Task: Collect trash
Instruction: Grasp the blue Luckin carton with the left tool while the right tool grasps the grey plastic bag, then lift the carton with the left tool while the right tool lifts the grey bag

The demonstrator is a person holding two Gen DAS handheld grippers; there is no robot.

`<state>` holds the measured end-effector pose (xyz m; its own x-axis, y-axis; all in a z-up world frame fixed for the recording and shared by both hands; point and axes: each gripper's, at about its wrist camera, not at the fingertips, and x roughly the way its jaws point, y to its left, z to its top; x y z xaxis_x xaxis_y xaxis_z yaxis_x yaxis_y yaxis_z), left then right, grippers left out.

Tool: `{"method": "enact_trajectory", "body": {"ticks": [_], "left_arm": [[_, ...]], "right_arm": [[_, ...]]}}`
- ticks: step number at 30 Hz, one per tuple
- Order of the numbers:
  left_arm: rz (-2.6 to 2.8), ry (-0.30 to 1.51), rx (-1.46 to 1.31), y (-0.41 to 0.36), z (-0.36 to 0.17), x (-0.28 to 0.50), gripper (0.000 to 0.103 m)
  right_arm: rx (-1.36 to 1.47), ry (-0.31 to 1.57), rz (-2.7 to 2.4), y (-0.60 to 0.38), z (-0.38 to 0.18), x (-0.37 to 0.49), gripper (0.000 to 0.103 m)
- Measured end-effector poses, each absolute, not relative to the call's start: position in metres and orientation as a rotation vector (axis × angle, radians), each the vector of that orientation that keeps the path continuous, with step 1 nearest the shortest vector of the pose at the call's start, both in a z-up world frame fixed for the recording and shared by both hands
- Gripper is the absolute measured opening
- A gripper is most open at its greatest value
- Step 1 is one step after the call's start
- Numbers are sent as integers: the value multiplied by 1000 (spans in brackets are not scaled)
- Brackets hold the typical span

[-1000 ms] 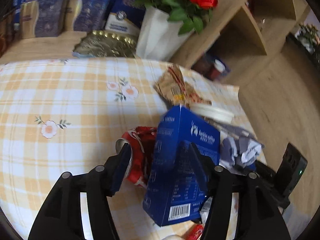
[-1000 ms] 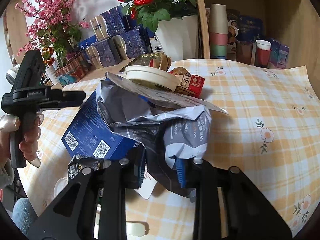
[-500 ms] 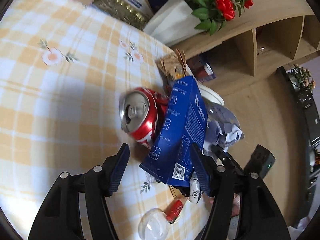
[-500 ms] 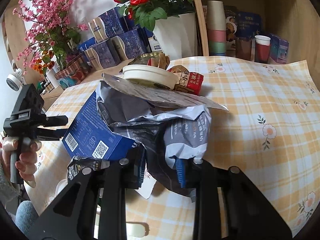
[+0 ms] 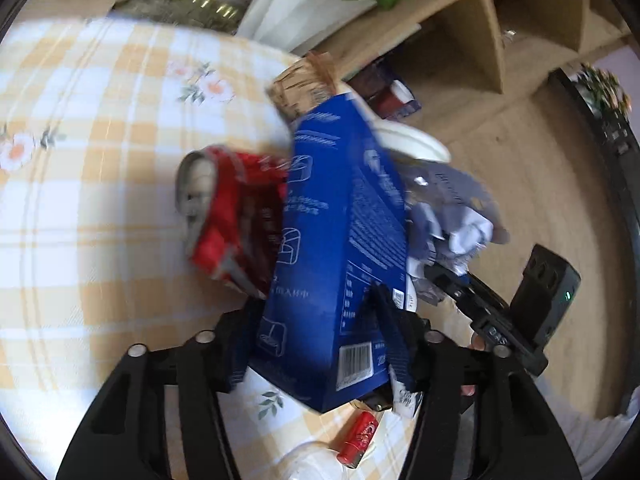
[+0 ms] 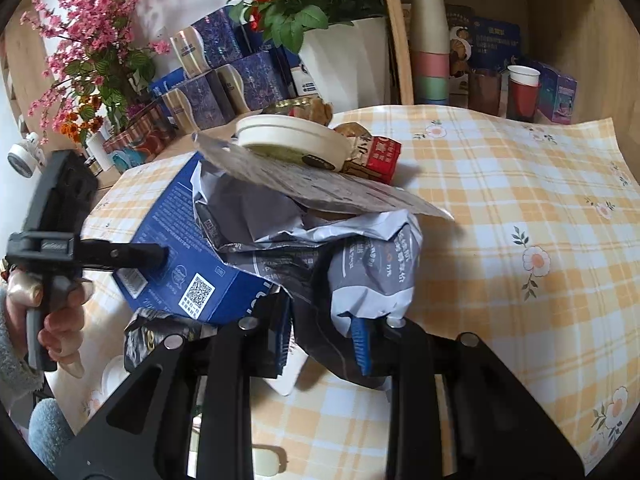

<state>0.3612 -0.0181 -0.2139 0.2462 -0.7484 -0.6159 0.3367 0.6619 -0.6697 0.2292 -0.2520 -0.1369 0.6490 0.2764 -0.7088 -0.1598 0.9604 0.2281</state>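
The desk [image 6: 520, 184] is covered with a yellow and white checked cloth with small flowers. On it lies a heap of trash: a blue box [image 5: 344, 248], a crushed red can [image 5: 236, 216] touching its side, a grey bag [image 6: 372, 264] and a red packet [image 6: 380, 156]. A small red tube [image 5: 358, 432] lies near the desk edge.

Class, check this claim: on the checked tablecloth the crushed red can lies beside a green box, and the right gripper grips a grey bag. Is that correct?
Not quite. The box beside the crushed red can is blue, not green, as the left wrist view shows. The right gripper does grip the grey bag.
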Motion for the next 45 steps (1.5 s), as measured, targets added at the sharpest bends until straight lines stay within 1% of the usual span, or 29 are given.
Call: {"method": "enact_trajectory", "body": {"ticks": [4, 5, 9, 18, 27, 38, 39, 42, 45], "left_arm": [[-746, 1024, -456, -13, -191, 342, 33], [-732, 1006, -441, -12, -182, 338, 32], [-645, 954, -314, -14, -153, 326, 32], [-529, 911, -223, -6, -118, 301, 31], [-438, 871, -164, 4, -99, 277, 30], [-358, 854, -173, 29, -89, 251, 29], [-355, 849, -178, 32, -87, 249, 18], [-348, 851, -198, 40, -83, 244, 13], [-343, 849, -186, 41, -83, 241, 10]], "right_arm": [[149, 848, 221, -253, -132, 231, 27], [142, 854, 210, -251, -130, 230, 27], [97, 866, 184, -244, -120, 226, 27], [5, 887, 148, -231, -99, 204, 27], [15, 870, 126, -237, -77, 180, 27], [82, 841, 132, -250, -58, 160, 27], [89, 835, 134, -251, -55, 159, 27], [111, 818, 135, -254, -50, 158, 27], [125, 811, 133, -254, -46, 158, 27]]}}
